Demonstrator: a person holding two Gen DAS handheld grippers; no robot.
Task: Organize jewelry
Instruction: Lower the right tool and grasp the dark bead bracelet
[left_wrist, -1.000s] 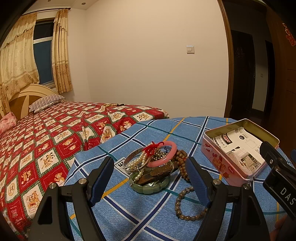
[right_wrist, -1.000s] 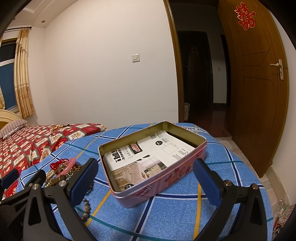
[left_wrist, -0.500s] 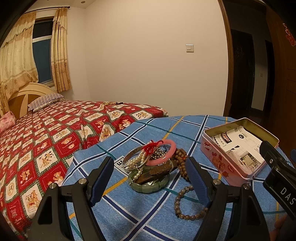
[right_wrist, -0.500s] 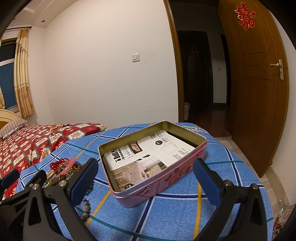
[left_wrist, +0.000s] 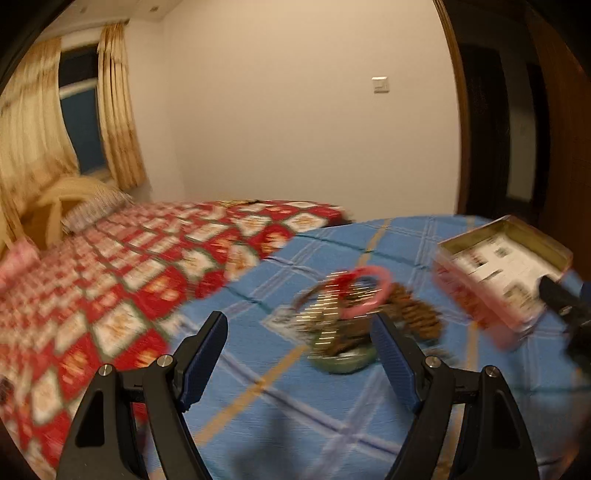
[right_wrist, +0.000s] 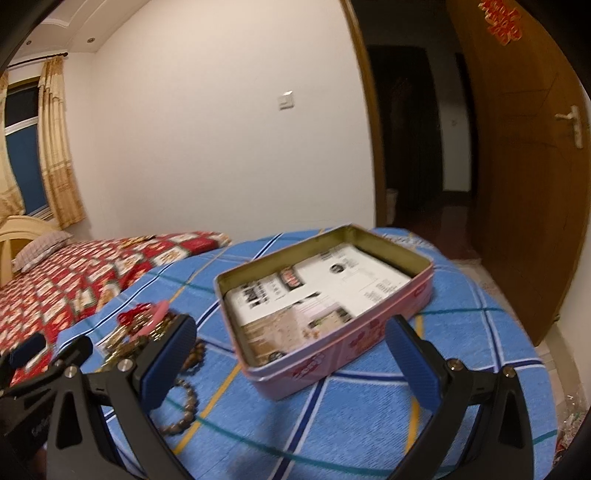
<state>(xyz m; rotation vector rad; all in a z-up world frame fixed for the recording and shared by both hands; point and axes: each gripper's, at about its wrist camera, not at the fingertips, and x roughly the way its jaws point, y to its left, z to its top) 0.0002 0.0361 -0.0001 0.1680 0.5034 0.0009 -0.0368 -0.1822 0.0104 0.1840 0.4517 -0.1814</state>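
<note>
A tangled heap of bangles and bead strings (left_wrist: 354, 314), with a pink ring bangle (left_wrist: 367, 291) on top, lies mid-table on the blue checked cloth (right_wrist: 369, 424), beside the open pink rectangular tin (right_wrist: 325, 295) near the far right edge. Both the left gripper (left_wrist: 299, 354) and right gripper (right_wrist: 291, 354) gape wide, holding nothing. Best to pinch the top bangle alone, lifting clear of snags.

Home bedroom, red patchwork-print quilted bed (left_wrist: 122, 273) at left of frame, cream wooden headboard (right_wrist: 14, 236), gold curtains (left_wrist: 118, 122) upper left, brown wooden door (right_wrist: 528, 177) at right
</note>
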